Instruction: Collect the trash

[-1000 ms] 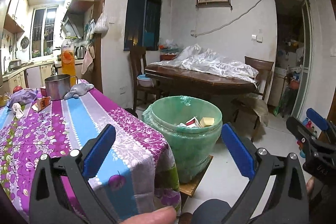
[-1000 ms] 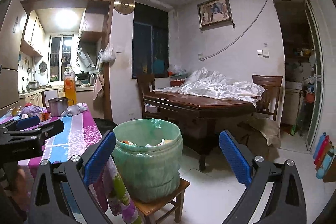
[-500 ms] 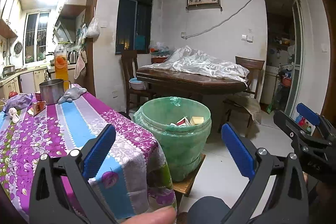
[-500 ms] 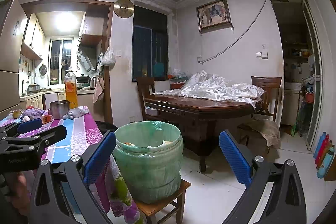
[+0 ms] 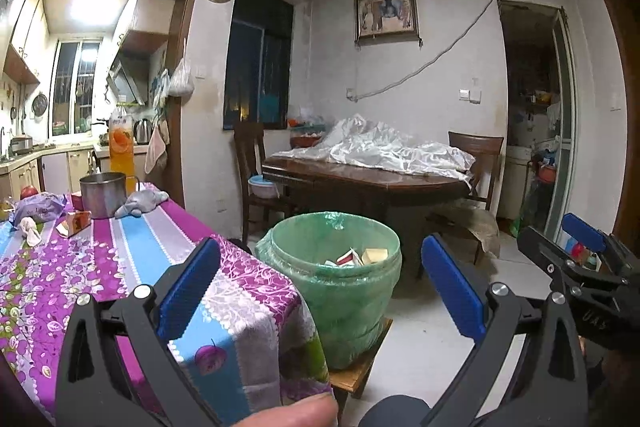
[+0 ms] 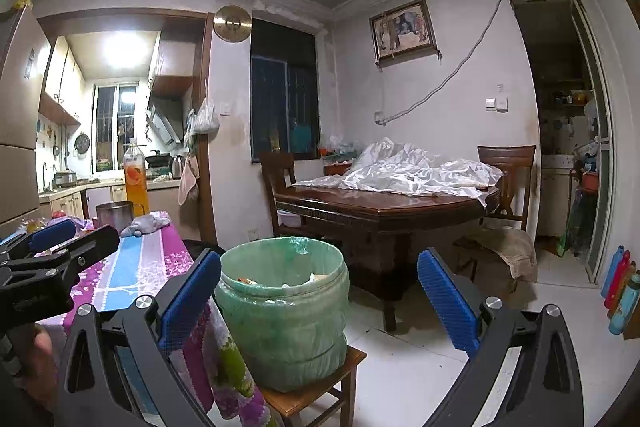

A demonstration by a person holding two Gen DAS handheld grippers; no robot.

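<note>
The green trash bin (image 5: 336,279) sits on a small wooden stool (image 6: 320,387) on the floor, just beside the corner of the worktop (image 5: 132,255). The bin has a green bag in it, and some bits of trash (image 5: 360,257) lie inside, a red and white piece and a pale yellow box. More trash is far back on the worktop: a small orange carton (image 5: 76,221), a crumpled white bit (image 5: 30,229) and a purple bag (image 5: 38,207). A metal pot (image 5: 103,194), a gray cloth (image 5: 140,202) and a tall bottle of orange drink (image 5: 120,147) stand there too. The worktop has a purple and blue flowery cloth on it. The left tool (image 5: 320,287) is up in the air near the worktop's corner, spread wide with nothing in it. The right tool (image 6: 320,299) is up in the air near the bin, spread wide with nothing in it too. Behind the bin is a dark wooden table (image 6: 384,207) with a white sheet (image 6: 404,171) on it.
</note>
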